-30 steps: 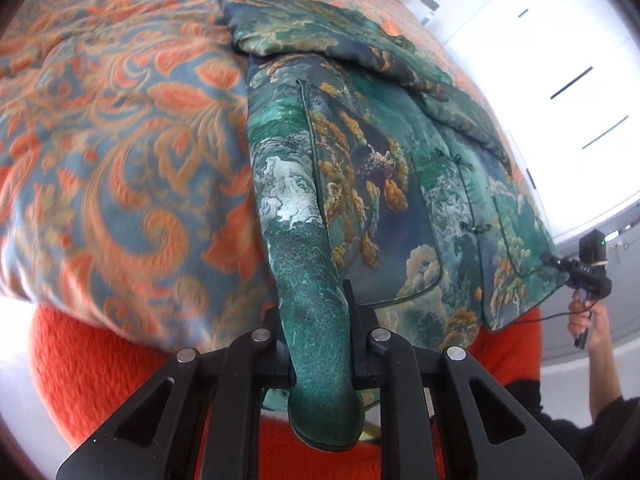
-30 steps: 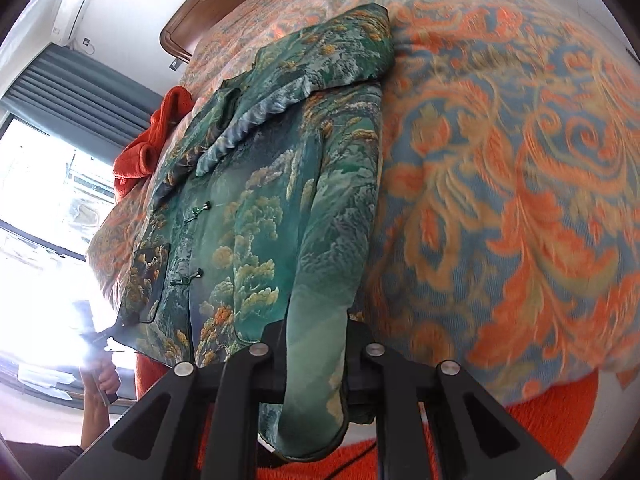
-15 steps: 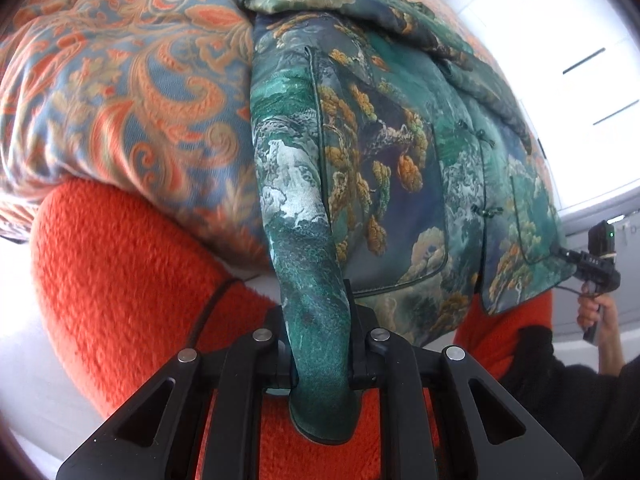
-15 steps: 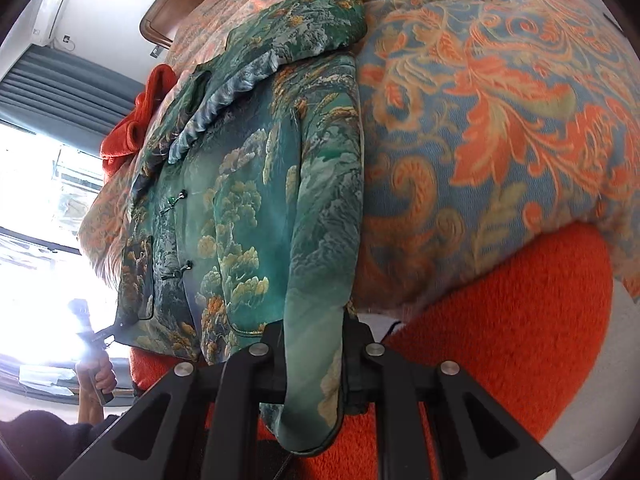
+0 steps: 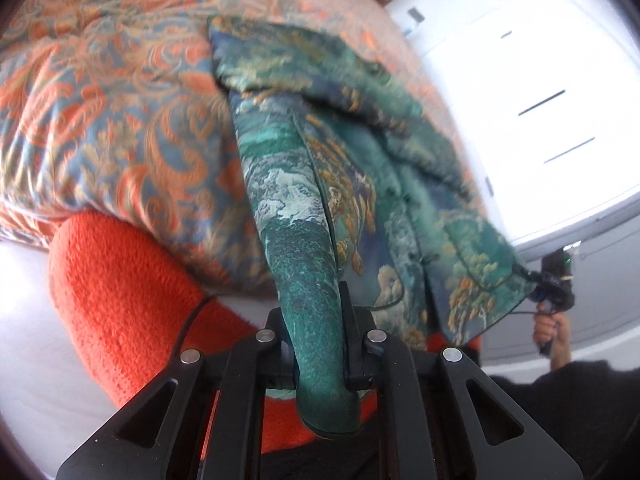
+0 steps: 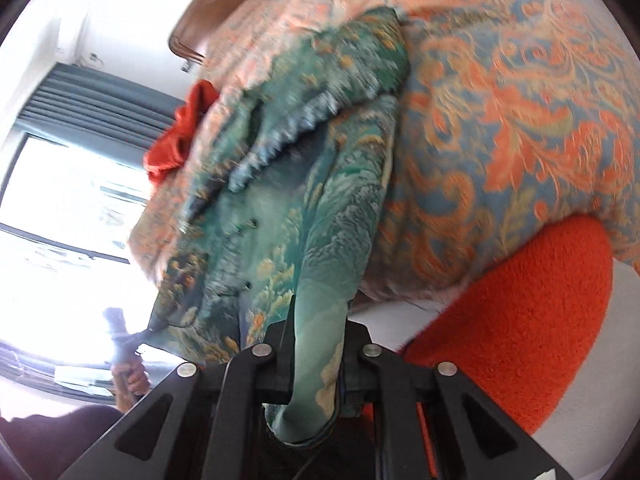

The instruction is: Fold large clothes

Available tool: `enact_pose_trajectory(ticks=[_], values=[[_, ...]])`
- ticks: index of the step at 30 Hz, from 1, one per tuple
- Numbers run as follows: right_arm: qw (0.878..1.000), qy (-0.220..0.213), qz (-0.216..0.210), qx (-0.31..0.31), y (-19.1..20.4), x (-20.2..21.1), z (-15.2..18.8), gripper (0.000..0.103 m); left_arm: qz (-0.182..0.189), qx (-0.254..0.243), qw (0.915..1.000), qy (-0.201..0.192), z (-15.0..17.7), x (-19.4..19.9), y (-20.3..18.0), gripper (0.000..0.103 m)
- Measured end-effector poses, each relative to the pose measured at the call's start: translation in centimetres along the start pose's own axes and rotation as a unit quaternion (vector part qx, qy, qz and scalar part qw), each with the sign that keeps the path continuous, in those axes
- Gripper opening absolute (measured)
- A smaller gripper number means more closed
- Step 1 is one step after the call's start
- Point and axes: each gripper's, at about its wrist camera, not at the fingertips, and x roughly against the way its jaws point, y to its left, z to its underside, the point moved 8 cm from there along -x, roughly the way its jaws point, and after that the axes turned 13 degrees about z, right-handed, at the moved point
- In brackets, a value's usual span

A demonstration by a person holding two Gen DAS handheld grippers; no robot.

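A green brocade jacket (image 5: 340,168) with a landscape print lies on a bed, sleeves folded across its top. My left gripper (image 5: 316,344) is shut on one bottom corner of the jacket, the cloth bunched between its fingers. My right gripper (image 6: 316,356) is shut on the other bottom corner (image 6: 320,320). The hem is lifted off the bed's foot edge and hangs between the two grippers. The right gripper also shows in the left wrist view (image 5: 554,284), and the left gripper in the right wrist view (image 6: 120,336), each in a hand.
The bed has an orange and blue paisley quilt (image 5: 112,128) over an orange fleece blanket (image 5: 120,292). A red cloth (image 6: 180,136) lies near the wooden headboard (image 6: 208,12). A white wardrobe (image 5: 532,92) stands at one side, a curtained window (image 6: 72,184) at the other.
Both grippers have lifted the jacket's hem and moved toward the head of the bed. The jacket's lower part has come off the quilt and wrinkled.
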Motion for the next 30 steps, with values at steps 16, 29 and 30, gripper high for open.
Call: enact_pose_trajectory(ticks=[16,29,30], values=[[0.987,-0.118,-0.092,-0.056,2.6,-0.4,-17.2,0.012,0.062,0.014,0.9935,-0.094,-23.2,-5.1,-0.8,0.012],[0.989,-0.095,-0.024,-0.11,-0.1,-11.4,-27.3,0.012,0.023,0.08,0.9933,-0.08,-28.7,-12.8,7.2,0.013],[0.989,-0.093,-0.022,-0.115,-0.3,-12.0,-27.4,0.012,0.022,0.083,0.9932,-0.079,-28.7,-12.9,7.3,0.014]])
